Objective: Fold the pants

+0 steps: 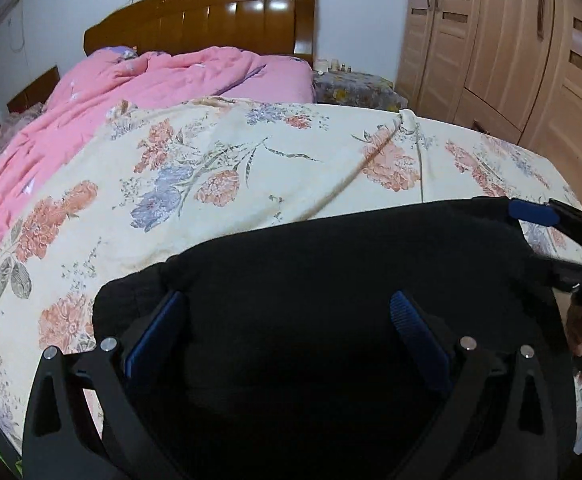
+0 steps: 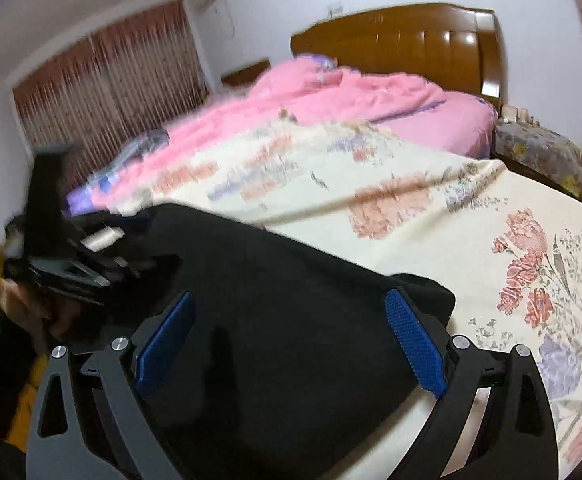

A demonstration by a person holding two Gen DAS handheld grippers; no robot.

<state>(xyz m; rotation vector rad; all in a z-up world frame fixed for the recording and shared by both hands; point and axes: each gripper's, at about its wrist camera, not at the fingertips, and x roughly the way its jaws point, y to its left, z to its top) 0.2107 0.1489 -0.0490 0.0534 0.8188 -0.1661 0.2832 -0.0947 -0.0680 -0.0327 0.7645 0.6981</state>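
Both grippers, left gripper point(image 1: 287, 334) and right gripper point(image 2: 291, 340), hovered with fingers spread wide, released, black pants point(image 1: 331, 280) lying between them on the floral bedsheet point(image 1: 211, 152).

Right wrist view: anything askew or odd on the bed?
Nothing damaged or spilled. The black pants lie on the floral sheet, and the pink quilt behind is rumpled. Much of the view is motion-blurred. Both grippers, left and right, have their jaws open over the pants.

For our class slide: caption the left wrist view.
Open left gripper over black pants on floral bedspread.
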